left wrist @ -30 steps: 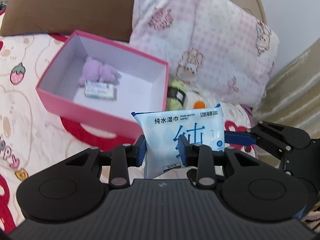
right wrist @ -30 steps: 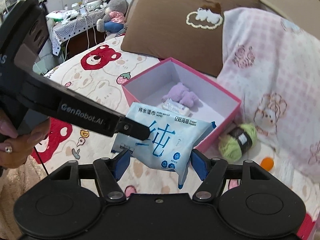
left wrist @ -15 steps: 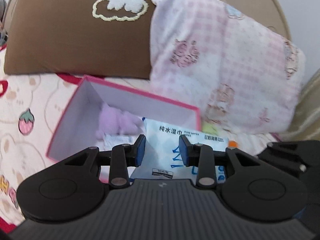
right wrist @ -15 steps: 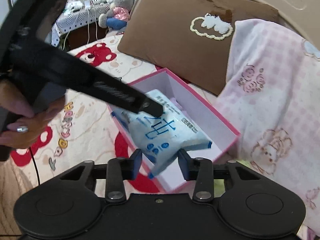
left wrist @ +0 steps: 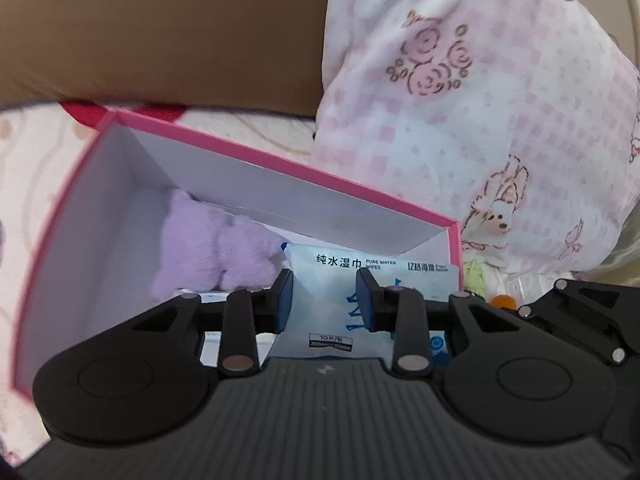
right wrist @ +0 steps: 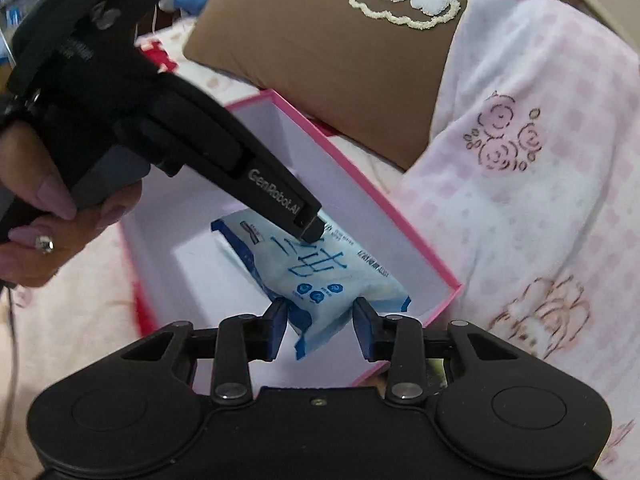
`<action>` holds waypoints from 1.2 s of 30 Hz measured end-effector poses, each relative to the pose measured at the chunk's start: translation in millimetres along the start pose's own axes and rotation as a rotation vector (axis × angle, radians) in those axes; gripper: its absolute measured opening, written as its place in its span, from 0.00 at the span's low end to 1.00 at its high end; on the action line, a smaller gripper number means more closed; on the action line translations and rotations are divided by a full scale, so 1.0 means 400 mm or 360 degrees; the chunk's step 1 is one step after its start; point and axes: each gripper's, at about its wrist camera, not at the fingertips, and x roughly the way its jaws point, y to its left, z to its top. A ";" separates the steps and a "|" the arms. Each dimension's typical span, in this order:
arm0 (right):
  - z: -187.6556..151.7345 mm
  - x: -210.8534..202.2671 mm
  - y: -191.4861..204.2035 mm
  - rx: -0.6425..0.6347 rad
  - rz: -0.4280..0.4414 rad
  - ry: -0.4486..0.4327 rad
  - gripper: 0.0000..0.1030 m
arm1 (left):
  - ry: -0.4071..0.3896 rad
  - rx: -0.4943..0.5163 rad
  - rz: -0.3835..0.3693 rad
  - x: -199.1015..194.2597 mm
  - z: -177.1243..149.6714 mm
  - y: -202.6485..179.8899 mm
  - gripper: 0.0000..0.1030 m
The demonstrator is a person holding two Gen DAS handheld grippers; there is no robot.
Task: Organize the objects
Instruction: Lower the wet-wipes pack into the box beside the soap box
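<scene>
A blue-and-white wet wipes pack (left wrist: 400, 270) hangs low inside the open pink box (left wrist: 280, 168). My left gripper (left wrist: 324, 284) is shut on one end of it. My right gripper (right wrist: 320, 312) is shut on the other end of the pack (right wrist: 316, 268), over the near right corner of the box (right wrist: 360, 184). One of the left gripper's fingers (right wrist: 280, 204) comes down onto the pack from the upper left. A purple plush toy (left wrist: 208, 248) lies in the box just left of the pack. A small white item under the toy is mostly hidden.
A brown pillow (right wrist: 320, 60) lies behind the box and a pink checked pillow (right wrist: 540, 180) presses against its right side. Green yarn (left wrist: 476, 276) and an orange ball (left wrist: 502, 301) sit between box and pillow. A hand (right wrist: 40, 232) holds the left gripper.
Both grippers carried the wipes pack forward and down, from in front of the box to inside it. The right jaws closed onto the pack's end.
</scene>
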 end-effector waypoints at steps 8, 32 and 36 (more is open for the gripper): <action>0.019 0.090 -0.001 -0.0250 -0.0055 0.0133 0.40 | 0.0145 -0.0158 -0.0096 0.122 0.022 0.056 0.30; 0.018 0.198 0.024 -0.0608 -0.0014 0.0333 0.45 | 0.0262 -0.0233 0.0043 0.229 -0.001 0.040 0.15; 0.015 0.200 0.013 -0.0527 0.0001 0.0327 0.45 | 0.0258 -0.0275 0.0032 0.227 -0.023 0.042 0.14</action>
